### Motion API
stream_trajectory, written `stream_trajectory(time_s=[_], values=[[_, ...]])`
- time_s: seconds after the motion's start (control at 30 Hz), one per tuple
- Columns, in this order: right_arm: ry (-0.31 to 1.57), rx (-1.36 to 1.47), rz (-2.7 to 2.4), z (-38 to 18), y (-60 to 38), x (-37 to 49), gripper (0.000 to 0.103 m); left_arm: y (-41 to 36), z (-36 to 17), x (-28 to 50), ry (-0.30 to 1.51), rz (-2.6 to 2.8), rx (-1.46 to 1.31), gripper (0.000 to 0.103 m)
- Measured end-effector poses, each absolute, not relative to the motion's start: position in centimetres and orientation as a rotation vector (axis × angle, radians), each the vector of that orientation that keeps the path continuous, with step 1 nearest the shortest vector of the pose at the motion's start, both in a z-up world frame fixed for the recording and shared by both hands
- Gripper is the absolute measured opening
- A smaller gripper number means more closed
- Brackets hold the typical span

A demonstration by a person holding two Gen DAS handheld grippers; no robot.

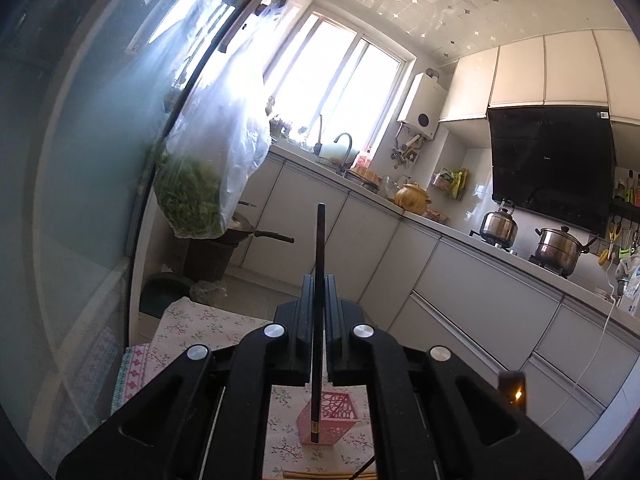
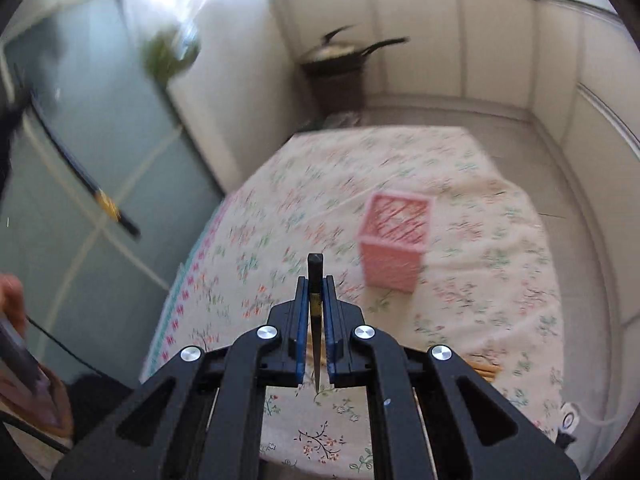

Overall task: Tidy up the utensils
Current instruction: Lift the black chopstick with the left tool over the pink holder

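My left gripper is shut on a dark chopstick that stands nearly upright, its lower end hanging over the pink lattice utensil holder on the floral tablecloth. My right gripper is shut on a second dark chopstick with a gold band, its thin tip pointing back under the jaws. In the blurred right wrist view the pink holder stands upright ahead and to the right, apart from this gripper. The left gripper's chopstick shows slanted at the upper left.
Light wooden chopsticks lie on the cloth at the right. A wok sits on a dark stool beyond the table. A bag of greens hangs by the glass door. A person's hand shows at the left edge.
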State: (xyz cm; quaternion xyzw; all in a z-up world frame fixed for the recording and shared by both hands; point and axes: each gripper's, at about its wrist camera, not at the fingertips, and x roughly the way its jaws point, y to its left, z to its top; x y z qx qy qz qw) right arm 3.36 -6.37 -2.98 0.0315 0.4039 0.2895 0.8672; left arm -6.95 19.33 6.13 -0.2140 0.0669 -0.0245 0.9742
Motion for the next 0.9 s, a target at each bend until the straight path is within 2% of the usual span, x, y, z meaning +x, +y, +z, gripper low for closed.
stream_trajectory(time_s=[0.17,0.37,0.63,0.77,0.9], values=[[0.704,0.239,0.533,2.5,-10.9,4.2,0.007,17.6,6.3,-3.2,0.172,-0.051,-0.45,0.004],[0.61,0.39,0.465,5.6,-14.2,7.0,0.007,15.8,4.9,3.2,0.238,-0.057,-0.487,0.004],[0.626,0.468,0.423,3.5,-15.0,11.8,0.007,12.8,0.4,10.7,0.358,-0.045,-0.42,0.004],[0.663,0.469,0.415,1.6,-14.7,14.0,0.007,12.3,-3.1,13.0,0.476,-0.067,-0.431,0.006],[0.685,0.472,0.409,0.4,-14.3,15.0,0.007,12.6,-2.6,12.6,0.472,-0.076,-0.43,0.01]])
